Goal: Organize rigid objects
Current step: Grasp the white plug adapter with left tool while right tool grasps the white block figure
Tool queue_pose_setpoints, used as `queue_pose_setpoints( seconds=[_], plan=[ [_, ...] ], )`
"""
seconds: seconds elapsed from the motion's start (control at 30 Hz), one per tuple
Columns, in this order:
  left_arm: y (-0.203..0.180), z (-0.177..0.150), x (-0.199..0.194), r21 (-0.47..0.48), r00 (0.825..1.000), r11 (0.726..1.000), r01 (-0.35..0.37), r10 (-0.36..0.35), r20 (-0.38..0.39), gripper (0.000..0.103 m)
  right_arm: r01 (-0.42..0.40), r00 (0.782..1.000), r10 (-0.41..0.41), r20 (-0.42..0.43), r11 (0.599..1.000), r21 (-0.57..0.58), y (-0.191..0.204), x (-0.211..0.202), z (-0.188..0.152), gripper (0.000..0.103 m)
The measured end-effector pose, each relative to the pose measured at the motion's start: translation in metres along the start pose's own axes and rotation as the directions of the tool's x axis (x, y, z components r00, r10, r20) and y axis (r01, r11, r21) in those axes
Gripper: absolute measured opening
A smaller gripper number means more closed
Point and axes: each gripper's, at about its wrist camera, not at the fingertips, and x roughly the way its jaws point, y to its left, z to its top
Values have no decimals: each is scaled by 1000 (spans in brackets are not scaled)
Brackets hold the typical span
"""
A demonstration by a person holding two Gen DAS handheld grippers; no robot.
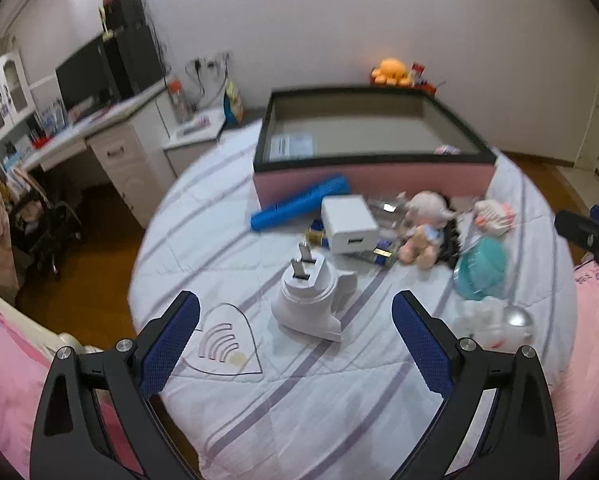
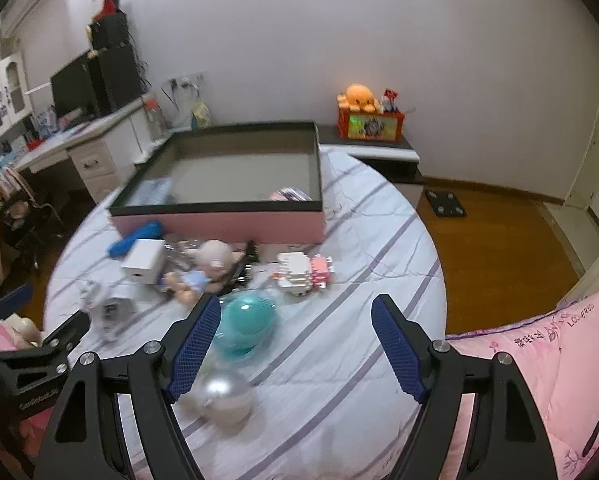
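only our left view showed the clear heart-shaped plate (image 1: pixel 225 340). the smooth white plug (image 1: pixel 309 298) stood nearby. both the left gripper (image 1: pixel 295 316) and right gripper (image 2: pixel 295 322) gaped apart, holding nothing.

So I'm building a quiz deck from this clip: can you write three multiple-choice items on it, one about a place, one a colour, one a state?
1. Where does the white plug adapter lie?
A. inside the box
B. on the striped sheet ahead of the left gripper
C. on the desk

2. What colour is the outer wall of the big box?
A. pink
B. green
C. yellow

3. How do the right gripper's jaws stand?
A. shut on the teal ball
B. shut on nothing
C. open, gripping nothing

Answers:
1 B: it sits on the striped sheet between and beyond the left gripper's spread jaws.
2 A: its side panel is pink under a dark rim.
3 C: the pads stand apart, with the teal ball lying beyond the left pad.
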Motion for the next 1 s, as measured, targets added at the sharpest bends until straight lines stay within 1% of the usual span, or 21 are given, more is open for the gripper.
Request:
queue_pose_setpoints(
  seconds=[0.13,0.23,0.3,0.33,0.4,0.47,0.5,0.53,0.57,0.6,0.63,0.8,0.9,1.0],
  plan=[
    [0,-2,35,-13,996,1000,-17,16,-90,98,12,998,-12,-67,1000,0,-8,38,9,79],
    [0,-6,54,-4,991,1000,-4,3,-135,98,15,993,-16,-117,1000,-8,-12,68,13,79],
    [-1,-8,64,0,987,1000,-5,5,-159,98,10,988,-10,-152,1000,-1,-15,87,16,79],
    [0,-9,71,-1,985,1000,0,0,-170,95,6,986,-6,-166,1000,3,-17,94,18,79],
    [1,-8,74,-13,988,999,32,-33,-153,92,-6,981,7,-192,1000,6,-18,109,19,79],
    [3,-6,77,-29,988,998,64,-67,-139,85,-18,978,19,-209,1000,6,-18,121,19,79],
    [4,-5,77,-39,988,996,82,-87,-131,75,-39,976,41,-216,999,10,-17,127,18,78],
    [4,-3,77,-37,988,996,85,-89,-125,61,-53,975,54,-215,999,12,-17,129,17,71],
    [3,-2,76,-33,988,996,87,-90,-124,53,-49,979,49,-199,999,3,-15,129,16,66],
    [2,0,75,-33,988,996,85,-88,-125,53,-31,980,28,-196,999,-11,-13,128,16,52],
    [1,1,76,-35,987,996,87,-91,-131,53,-24,981,20,-192,1000,-16,-12,128,16,43],
    [3,3,74,-42,986,995,92,-97,-138,53,-42,980,45,-192,999,21,-17,124,17,43],
    [5,6,75,-51,985,995,80,-87,-147,53,-47,980,52,-194,998,31,-19,122,17,43],
    [1,9,72,-31,988,997,66,-69,-139,53,-50,982,55,-183,998,27,-19,112,17,43]
  ],
)
